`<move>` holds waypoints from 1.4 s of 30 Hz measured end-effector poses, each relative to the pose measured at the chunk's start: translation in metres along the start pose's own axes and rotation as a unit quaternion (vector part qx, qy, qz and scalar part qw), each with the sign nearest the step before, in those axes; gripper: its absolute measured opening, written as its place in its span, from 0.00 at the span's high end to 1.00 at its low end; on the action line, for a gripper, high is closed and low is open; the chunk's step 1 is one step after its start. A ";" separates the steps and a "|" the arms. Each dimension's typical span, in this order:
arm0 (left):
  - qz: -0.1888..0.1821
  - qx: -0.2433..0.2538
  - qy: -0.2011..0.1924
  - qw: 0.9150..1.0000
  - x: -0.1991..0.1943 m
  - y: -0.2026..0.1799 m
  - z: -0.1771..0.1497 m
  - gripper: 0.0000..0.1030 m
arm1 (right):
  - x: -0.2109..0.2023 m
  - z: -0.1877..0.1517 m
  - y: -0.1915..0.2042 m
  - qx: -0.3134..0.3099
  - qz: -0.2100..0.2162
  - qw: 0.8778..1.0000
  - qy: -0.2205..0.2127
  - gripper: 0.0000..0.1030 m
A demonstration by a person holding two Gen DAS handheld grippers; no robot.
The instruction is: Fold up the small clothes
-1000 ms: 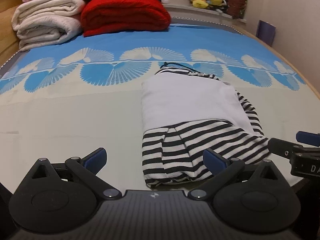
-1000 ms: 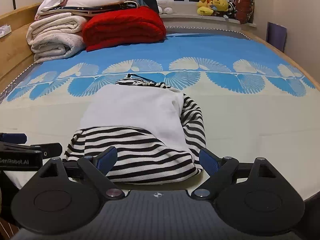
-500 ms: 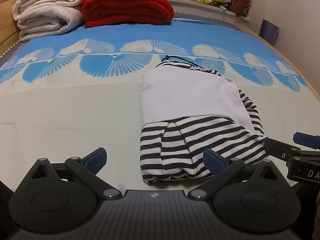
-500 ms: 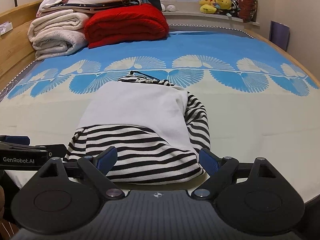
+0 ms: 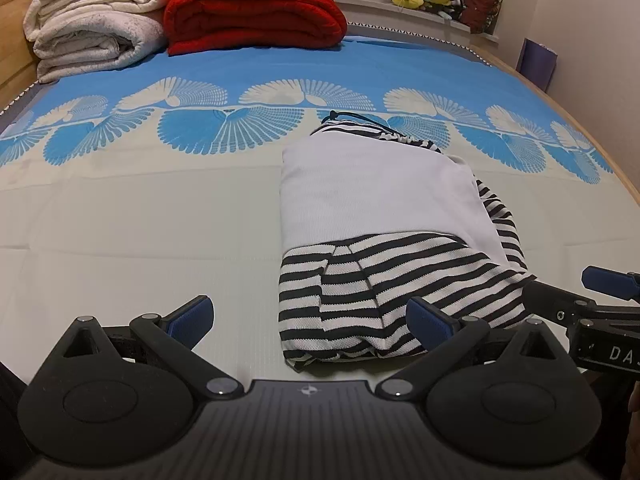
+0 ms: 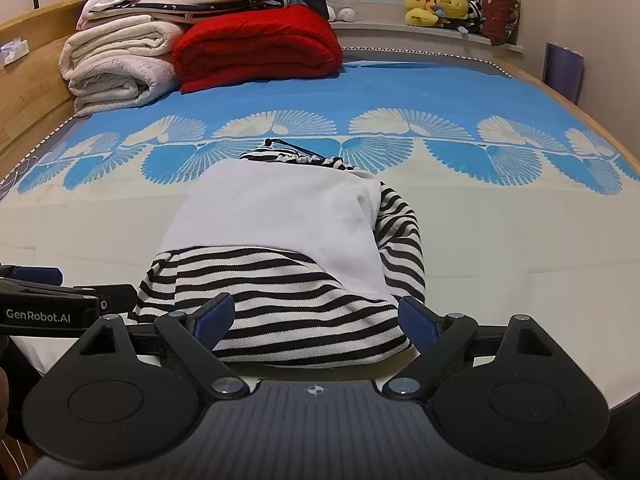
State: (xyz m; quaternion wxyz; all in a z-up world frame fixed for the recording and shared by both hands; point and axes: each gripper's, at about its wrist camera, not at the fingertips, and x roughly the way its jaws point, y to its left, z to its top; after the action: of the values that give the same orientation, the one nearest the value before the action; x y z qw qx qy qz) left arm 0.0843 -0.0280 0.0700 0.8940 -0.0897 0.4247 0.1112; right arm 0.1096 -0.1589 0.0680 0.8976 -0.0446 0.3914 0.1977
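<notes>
A small black-and-white striped garment (image 5: 384,288) (image 6: 288,292) with a white panel (image 5: 380,192) folded over it lies on the bed, its drawstring end pointing away from me. My left gripper (image 5: 310,318) stands open just before the garment's near left corner, nothing between its fingers. The right gripper (image 6: 316,318) is open too, its blue pads on either side of the garment's near edge without pinching it. In each wrist view the other gripper shows at the frame's side.
The bed sheet (image 5: 120,220) is cream near me and blue with fan prints farther off. Rolled white blankets (image 5: 92,28) and a red blanket (image 5: 252,12) are stacked at the headboard end. Plush toys (image 6: 436,8) sit on the sill. The bed's wooden edge (image 6: 600,128) runs along the right.
Both grippers have tilted and drawn slightly toward the garment's near edge, so it sits higher and larger in view. Neither gripper has closed. The garment has not moved.
</notes>
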 end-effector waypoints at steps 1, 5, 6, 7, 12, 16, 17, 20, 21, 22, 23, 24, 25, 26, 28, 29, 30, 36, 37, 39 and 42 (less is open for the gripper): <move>0.000 0.000 0.000 1.000 0.000 0.000 0.000 0.01 | 0.000 0.000 0.000 0.000 0.000 1.000 0.000 0.13; 0.001 0.000 -0.001 1.000 0.000 0.000 0.000 0.01 | 0.000 0.000 0.000 -0.003 0.002 1.000 0.001 0.13; 0.001 0.001 -0.001 1.000 0.000 0.000 0.000 0.01 | 0.000 0.000 0.000 -0.003 0.002 1.000 0.001 0.13; 0.001 0.001 0.000 1.000 0.000 0.000 0.000 0.01 | 0.000 0.000 0.000 -0.002 0.001 1.000 0.001 0.13; 0.001 0.001 -0.001 1.000 0.000 0.000 0.001 0.01 | 0.001 0.000 0.000 -0.004 0.003 1.000 0.002 0.13; 0.002 0.001 -0.001 1.000 0.000 0.000 0.001 0.01 | 0.001 0.000 0.001 -0.004 0.002 1.000 0.003 0.13; 0.002 0.001 -0.001 1.000 0.000 0.000 0.001 0.01 | 0.002 -0.001 -0.001 -0.005 0.004 1.000 0.003 0.13; 0.002 0.001 -0.001 1.000 0.001 0.000 0.001 0.01 | 0.002 -0.001 -0.001 -0.005 0.003 1.000 0.003 0.13; 0.002 0.001 -0.001 1.000 0.001 0.000 0.001 0.01 | 0.002 -0.001 -0.002 -0.006 0.004 1.000 0.004 0.13; 0.002 0.001 -0.001 1.000 0.001 0.000 0.001 0.01 | 0.002 -0.001 -0.002 -0.007 0.004 1.000 0.004 0.13; 0.002 0.001 -0.001 1.000 0.001 0.000 0.001 0.01 | 0.003 -0.002 -0.002 -0.007 0.004 1.000 0.005 0.13; 0.002 0.001 -0.001 1.000 0.001 0.000 0.001 0.01 | 0.003 -0.002 -0.003 -0.008 0.005 1.000 0.005 0.13; 0.003 0.001 -0.001 1.000 0.001 0.000 0.001 0.01 | 0.003 -0.002 -0.003 -0.008 0.005 1.000 0.005 0.13; 0.002 0.001 -0.001 1.000 0.001 0.000 0.001 0.01 | 0.003 -0.002 -0.003 -0.008 0.005 1.000 0.005 0.13; 0.003 0.001 -0.001 1.000 0.001 0.000 0.001 0.01 | 0.003 -0.002 -0.003 -0.008 0.005 1.000 0.005 0.13; 0.003 0.002 -0.001 1.000 0.002 0.000 0.000 0.01 | 0.003 -0.002 -0.003 -0.008 0.005 1.000 0.005 0.13; 0.004 0.003 -0.001 1.000 0.002 0.000 0.000 0.01 | 0.003 -0.002 -0.003 -0.008 0.005 1.000 0.005 0.13; 0.003 0.001 0.001 1.000 0.003 0.001 0.000 0.01 | 0.004 -0.002 -0.002 -0.009 0.006 1.000 0.006 0.13; 0.003 0.000 0.001 1.000 0.003 0.001 0.000 0.01 | 0.004 -0.002 -0.002 -0.010 0.007 1.000 0.006 0.13; 0.003 0.001 0.000 1.000 0.003 0.001 0.000 0.01 | 0.005 -0.002 -0.002 -0.013 0.008 1.000 0.006 0.13; 0.002 0.000 0.001 1.000 0.003 0.001 0.000 0.01 | 0.006 -0.002 -0.003 -0.015 0.009 1.000 0.007 0.13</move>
State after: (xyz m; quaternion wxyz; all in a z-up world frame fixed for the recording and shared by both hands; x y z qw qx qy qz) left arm 0.0860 -0.0266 0.0674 0.8935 -0.0887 0.4255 0.1129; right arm 0.1134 -0.1597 0.0623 0.8922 -0.0563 0.3951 0.2116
